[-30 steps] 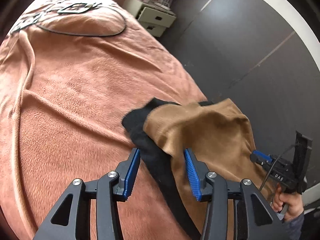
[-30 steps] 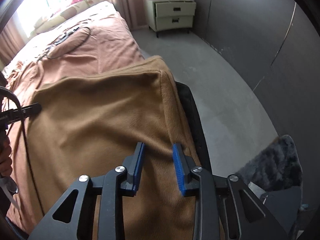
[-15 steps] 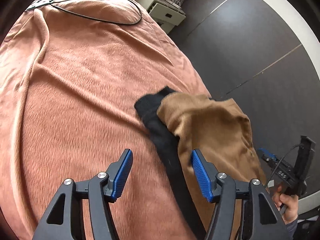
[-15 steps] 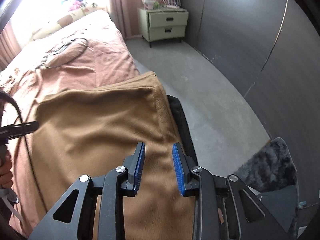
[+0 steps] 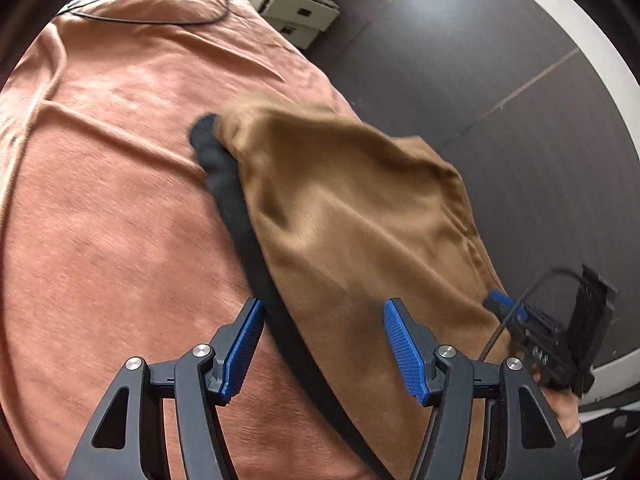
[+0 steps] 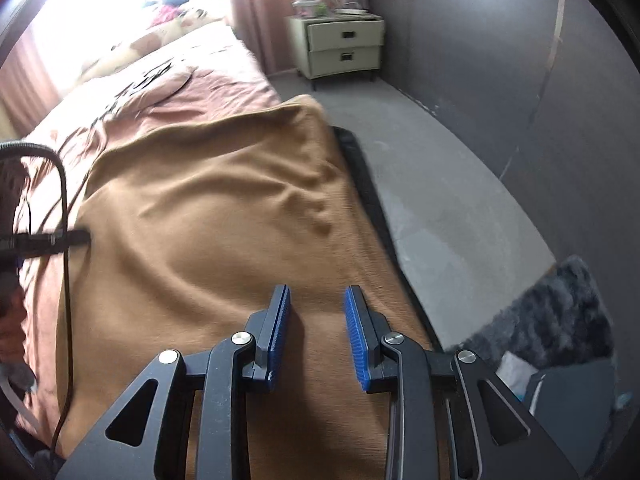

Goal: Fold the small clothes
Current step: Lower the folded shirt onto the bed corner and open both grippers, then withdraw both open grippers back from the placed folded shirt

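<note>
A small brown garment (image 5: 352, 208) with a black waistband (image 5: 240, 220) lies on the pink bedspread (image 5: 108, 184) near the bed's right edge. My left gripper (image 5: 324, 344) is open, its jaws wide apart over the black band and brown cloth, holding nothing. My right gripper (image 6: 318, 332) is open, its jaws a small gap apart just above the brown garment (image 6: 224, 216). The right gripper also shows at the lower right of the left wrist view (image 5: 508, 308). The left gripper's finger (image 6: 72, 238) shows at the garment's left side in the right wrist view.
A black cable (image 5: 152, 20) lies on the far part of the bed. A cream nightstand (image 6: 340, 48) stands by the dark wall. Grey floor (image 6: 448, 184) runs along the bed's right side, with a dark fuzzy rug (image 6: 560, 312).
The left gripper has opened wider and moved forward over the garment. The brown cloth has spread out towards the far side. The right gripper has stayed open over the cloth.
</note>
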Action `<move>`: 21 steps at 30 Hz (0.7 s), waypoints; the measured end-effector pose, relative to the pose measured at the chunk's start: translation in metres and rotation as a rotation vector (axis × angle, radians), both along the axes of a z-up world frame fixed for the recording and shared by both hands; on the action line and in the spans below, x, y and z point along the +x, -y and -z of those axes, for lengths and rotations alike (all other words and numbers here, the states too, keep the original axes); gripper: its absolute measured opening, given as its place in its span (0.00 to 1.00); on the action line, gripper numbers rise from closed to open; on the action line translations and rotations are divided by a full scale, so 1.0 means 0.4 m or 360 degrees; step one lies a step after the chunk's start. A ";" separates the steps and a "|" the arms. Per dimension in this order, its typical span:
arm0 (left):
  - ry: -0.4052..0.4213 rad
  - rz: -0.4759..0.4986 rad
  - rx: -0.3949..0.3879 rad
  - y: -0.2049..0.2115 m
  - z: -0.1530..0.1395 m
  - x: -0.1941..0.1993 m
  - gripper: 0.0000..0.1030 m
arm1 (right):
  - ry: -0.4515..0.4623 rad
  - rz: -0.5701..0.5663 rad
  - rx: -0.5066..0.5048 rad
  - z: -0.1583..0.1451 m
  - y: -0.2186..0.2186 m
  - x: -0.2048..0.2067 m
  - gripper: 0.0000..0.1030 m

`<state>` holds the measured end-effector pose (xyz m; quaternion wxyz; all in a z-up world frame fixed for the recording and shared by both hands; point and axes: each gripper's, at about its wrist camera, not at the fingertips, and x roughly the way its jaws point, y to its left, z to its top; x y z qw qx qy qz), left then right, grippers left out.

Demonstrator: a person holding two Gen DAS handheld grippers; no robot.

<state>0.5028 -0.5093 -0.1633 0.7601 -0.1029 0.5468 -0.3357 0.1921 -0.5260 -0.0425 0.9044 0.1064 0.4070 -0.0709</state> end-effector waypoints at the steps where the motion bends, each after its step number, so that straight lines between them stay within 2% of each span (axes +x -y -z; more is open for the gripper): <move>1: 0.0008 0.0005 0.0016 0.006 0.003 -0.008 0.63 | 0.0020 0.0017 0.0032 0.002 0.019 -0.011 0.22; 5: -0.0014 0.0018 0.0040 0.015 0.025 -0.034 0.64 | 0.0038 0.0049 0.0015 0.005 0.033 -0.039 0.22; 9: -0.0030 0.0020 0.0047 0.012 0.037 -0.060 0.66 | 0.0018 0.0063 -0.0013 0.017 0.005 -0.047 0.23; 12: -0.0049 0.0030 0.0057 0.005 0.038 -0.085 0.66 | 0.0007 0.0078 -0.0005 -0.001 -0.019 -0.082 0.24; 16: -0.0056 0.0028 0.0087 -0.017 0.016 -0.120 0.66 | -0.0001 0.0113 -0.0025 -0.041 -0.040 -0.124 0.25; 21: -0.0019 -0.0012 0.0078 -0.062 -0.047 -0.171 0.66 | 0.0013 0.0108 -0.0036 -0.097 -0.087 -0.180 0.25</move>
